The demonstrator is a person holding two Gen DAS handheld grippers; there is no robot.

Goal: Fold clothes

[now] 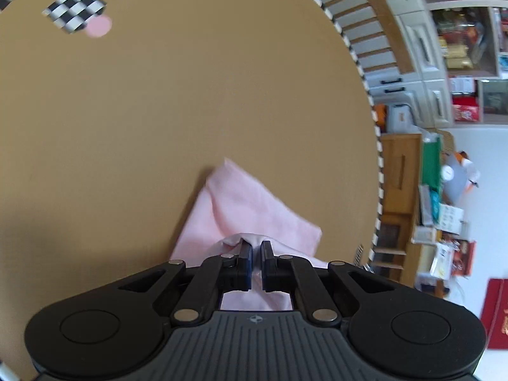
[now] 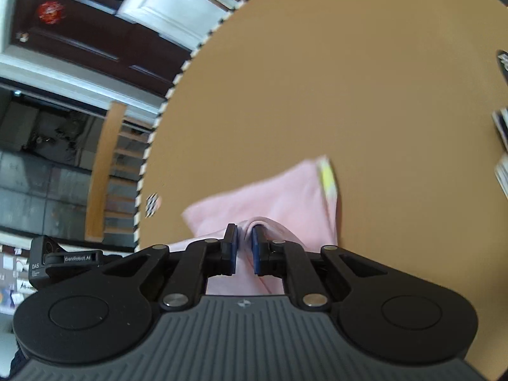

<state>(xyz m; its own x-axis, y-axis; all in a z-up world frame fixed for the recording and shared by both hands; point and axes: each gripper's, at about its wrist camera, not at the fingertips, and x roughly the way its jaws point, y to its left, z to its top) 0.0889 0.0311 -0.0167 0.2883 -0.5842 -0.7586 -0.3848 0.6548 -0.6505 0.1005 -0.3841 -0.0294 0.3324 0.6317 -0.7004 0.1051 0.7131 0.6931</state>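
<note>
A pale pink garment (image 1: pixel 244 209) hangs over the round tan table (image 1: pixel 190 95). My left gripper (image 1: pixel 256 244) is shut on a bunched edge of it, with pink cloth pinched between the fingers. In the right wrist view the same pink garment (image 2: pixel 270 197) shows a yellow-green trim (image 2: pixel 327 177) along one edge. My right gripper (image 2: pixel 244 231) is shut on another fold of it. Both grips hold the cloth lifted, and the part below the grippers is hidden.
A checkered marker with a pink dot (image 1: pixel 77 12) lies on the table; it also shows in the right wrist view (image 2: pixel 152 204). The table rim (image 1: pixel 365 76) is black-and-white striped. Wooden chairs (image 2: pixel 104 171), shelves (image 1: pixel 460 47) and cabinets stand beyond the rim.
</note>
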